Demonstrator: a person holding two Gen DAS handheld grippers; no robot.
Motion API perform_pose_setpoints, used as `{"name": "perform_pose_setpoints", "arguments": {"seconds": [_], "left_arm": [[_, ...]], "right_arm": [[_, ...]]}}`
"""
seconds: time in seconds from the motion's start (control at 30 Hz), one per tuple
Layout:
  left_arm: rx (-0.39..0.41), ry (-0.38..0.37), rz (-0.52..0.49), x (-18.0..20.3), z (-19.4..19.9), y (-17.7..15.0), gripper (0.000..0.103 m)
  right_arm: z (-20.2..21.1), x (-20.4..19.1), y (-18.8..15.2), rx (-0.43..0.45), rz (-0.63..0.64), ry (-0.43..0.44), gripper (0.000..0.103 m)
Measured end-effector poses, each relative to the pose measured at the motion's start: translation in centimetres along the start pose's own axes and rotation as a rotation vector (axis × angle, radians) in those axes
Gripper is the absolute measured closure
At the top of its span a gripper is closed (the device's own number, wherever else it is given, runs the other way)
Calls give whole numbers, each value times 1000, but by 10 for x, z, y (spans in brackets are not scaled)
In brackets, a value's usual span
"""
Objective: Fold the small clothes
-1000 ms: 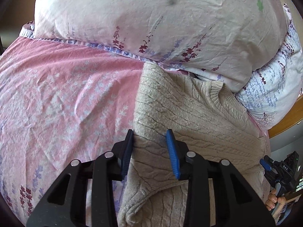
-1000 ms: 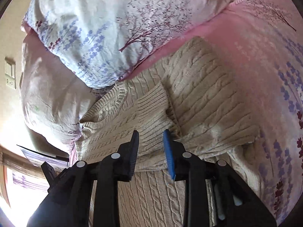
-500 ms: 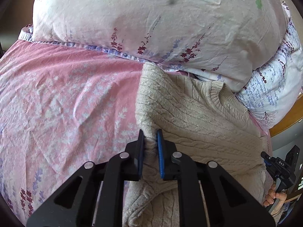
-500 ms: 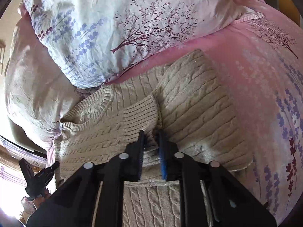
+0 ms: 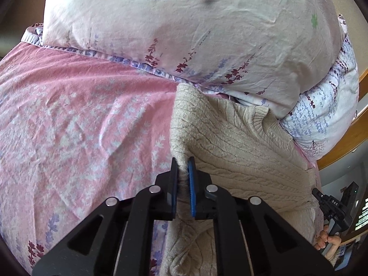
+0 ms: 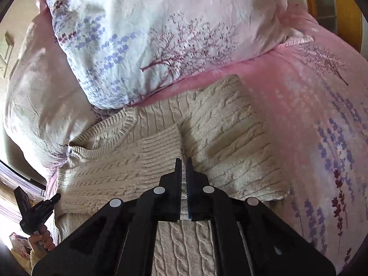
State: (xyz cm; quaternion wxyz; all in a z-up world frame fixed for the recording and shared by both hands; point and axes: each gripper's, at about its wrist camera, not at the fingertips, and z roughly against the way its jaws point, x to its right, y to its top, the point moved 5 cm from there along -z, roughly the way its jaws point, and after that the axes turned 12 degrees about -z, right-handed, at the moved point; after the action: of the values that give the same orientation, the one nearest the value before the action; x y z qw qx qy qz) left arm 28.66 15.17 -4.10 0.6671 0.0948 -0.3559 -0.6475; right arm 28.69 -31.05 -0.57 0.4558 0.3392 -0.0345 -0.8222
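A beige cable-knit sweater (image 5: 241, 151) lies on the pink floral bed sheet (image 5: 80, 126), its neck toward the pillows. My left gripper (image 5: 183, 161) is shut on the sweater's left folded edge, with knit pinched between the jaws. In the right wrist view the sweater (image 6: 218, 138) has both sleeves folded across its body. My right gripper (image 6: 183, 161) is shut on knit where the ribbed cuff (image 6: 161, 147) meets the other folded sleeve. Each gripper shows at the edge of the other's view, the right (image 5: 333, 209) and the left (image 6: 34, 211).
Two floral pillows (image 5: 195, 34) (image 6: 161, 34) lie against the sweater's neck end. A wooden bed frame (image 5: 349, 138) runs behind them at the right. A wall switch (image 6: 5, 46) is at the far left.
Both grippers went from open to shut, each closing on a fold of the sweater. Both moved slightly forward over the knit.
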Motion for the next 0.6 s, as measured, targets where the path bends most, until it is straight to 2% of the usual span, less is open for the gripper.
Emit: {"name": "perform_pose_setpoints", "arguments": {"seconds": [0.07,0.13,0.23,0.3,0.33,0.37,0.4,0.43,0.5,0.6], "left_arm": [[9,3,-3,1,4,0,90],[10,16,-9,0,5,0,89],[-5,13,9,-3,3,-4,85],[5,2,16,-3,12,-8,75],[15,-3,8,-2,20,-10,70],[30,-2,-5,-1,30,-14,60],[43,-1,-19,1,41,-20,51],[54,-6,-36,4,52,-27,49],[62,-27,-55,7,71,-44,45],[44,-83,-39,9,95,-77,44]], "right_arm": [[11,-11,0,27,36,41,87],[10,-21,-7,0,78,73,84],[-19,-21,-23,-120,104,3,78],[-14,-19,-23,-108,88,27,78],[-9,-17,-23,-122,71,40,76],[0,-13,-22,-125,49,64,63],[12,-9,-22,-117,40,82,56],[23,-5,-22,-101,40,93,45],[48,9,-26,-67,50,101,44],[77,40,-35,-74,18,116,44]]}}
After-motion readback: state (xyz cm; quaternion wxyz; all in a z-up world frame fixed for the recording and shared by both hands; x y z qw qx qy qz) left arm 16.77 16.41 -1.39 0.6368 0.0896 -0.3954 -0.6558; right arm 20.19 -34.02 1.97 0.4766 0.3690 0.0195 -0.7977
